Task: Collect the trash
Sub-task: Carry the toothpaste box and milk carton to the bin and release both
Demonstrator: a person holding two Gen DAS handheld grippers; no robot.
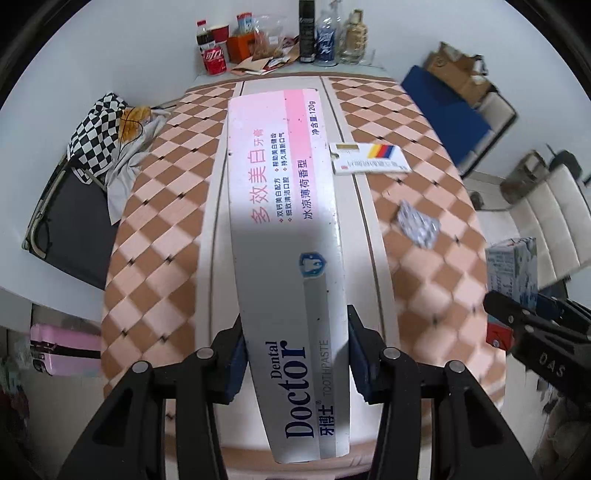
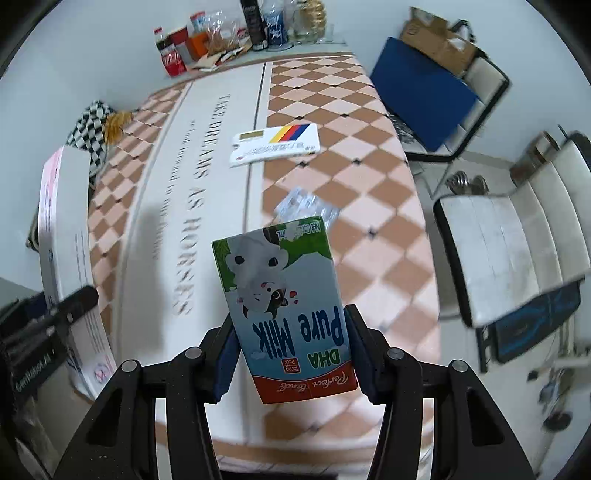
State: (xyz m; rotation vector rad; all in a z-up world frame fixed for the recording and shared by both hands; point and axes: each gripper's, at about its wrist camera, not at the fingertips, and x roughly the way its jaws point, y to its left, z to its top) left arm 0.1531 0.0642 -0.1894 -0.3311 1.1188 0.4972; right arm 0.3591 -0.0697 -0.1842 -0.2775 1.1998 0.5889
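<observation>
Toothpaste box point(image 1: 284, 236) clamped in your left gripper point(image 1: 295, 363), milk carton point(image 2: 288, 306) in your right gripper point(image 2: 290, 363), both above table point(image 2: 332, 122); blister pack point(image 2: 306, 206) lies near its right edge

Home dining room, checked tablecloth point(image 1: 155, 206), white chairs point(image 2: 517, 236), cola bottles point(image 1: 202, 35)

White walls, checkered tablecloth point(image 1: 424, 122) on table, white chair point(image 2: 517, 236) at right.

You see checkered tablecloth point(image 1: 155, 206) | cola can point(image 1: 214, 59), bottles point(image 1: 327, 35) at far edge | blue folder point(image 2: 421, 107) on chair | white chair point(image 2: 509, 236) right | checkered cloth point(image 1: 96, 129) left
</observation>
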